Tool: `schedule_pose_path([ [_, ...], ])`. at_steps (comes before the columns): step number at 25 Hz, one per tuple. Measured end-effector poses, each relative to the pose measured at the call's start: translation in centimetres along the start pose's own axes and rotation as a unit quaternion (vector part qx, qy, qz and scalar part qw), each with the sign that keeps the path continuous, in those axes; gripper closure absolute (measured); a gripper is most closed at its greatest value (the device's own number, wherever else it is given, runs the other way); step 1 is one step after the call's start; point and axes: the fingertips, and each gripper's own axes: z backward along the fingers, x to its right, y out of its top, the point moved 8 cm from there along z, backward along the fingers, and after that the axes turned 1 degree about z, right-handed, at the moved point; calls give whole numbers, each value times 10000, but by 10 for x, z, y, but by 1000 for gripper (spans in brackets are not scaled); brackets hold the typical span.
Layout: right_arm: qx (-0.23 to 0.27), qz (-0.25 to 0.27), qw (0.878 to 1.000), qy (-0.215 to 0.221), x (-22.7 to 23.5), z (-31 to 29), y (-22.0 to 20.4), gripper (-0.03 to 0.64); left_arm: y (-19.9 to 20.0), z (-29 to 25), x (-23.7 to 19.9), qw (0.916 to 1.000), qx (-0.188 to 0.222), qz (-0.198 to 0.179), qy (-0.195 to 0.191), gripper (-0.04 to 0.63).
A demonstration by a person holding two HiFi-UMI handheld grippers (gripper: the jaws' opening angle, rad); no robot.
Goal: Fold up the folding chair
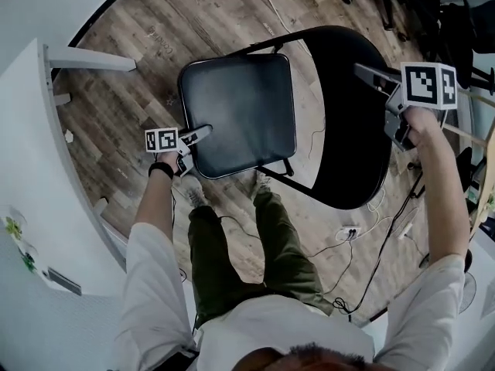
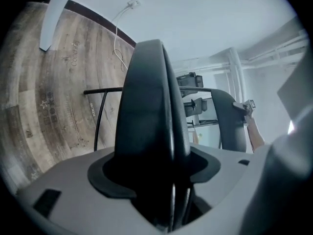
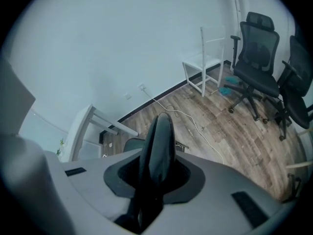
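Note:
A black folding chair stands open on the wood floor, its padded seat (image 1: pixel 240 114) to the left and its rounded backrest (image 1: pixel 348 122) to the right in the head view. My left gripper (image 1: pixel 197 138) sits at the seat's front left corner. In the left gripper view the seat (image 2: pixel 146 106) runs edge-on into the jaws, which close on it. My right gripper (image 1: pixel 380 82) is at the top edge of the backrest. In the right gripper view the backrest rim (image 3: pixel 159 143) fills the narrow gap between the jaws, gripped.
A white desk (image 1: pixel 31 168) runs along the left. Cables (image 1: pixel 340 242) trail over the floor by the person's legs (image 1: pixel 271 238). Black office chairs (image 3: pixel 257 67) and a white side table (image 3: pixel 205 62) stand beyond the folding chair.

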Motion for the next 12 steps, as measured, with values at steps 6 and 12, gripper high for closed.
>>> schedule_pose_path([
  [6,-61,-71,9999,70,-16,28,12,535,4,-10,70,9985,-88,-129,519,307],
  [12,-141,-55,9999,-37,-8,56,18,537,-2,-35,138,9949,-60,-191,986,311],
])
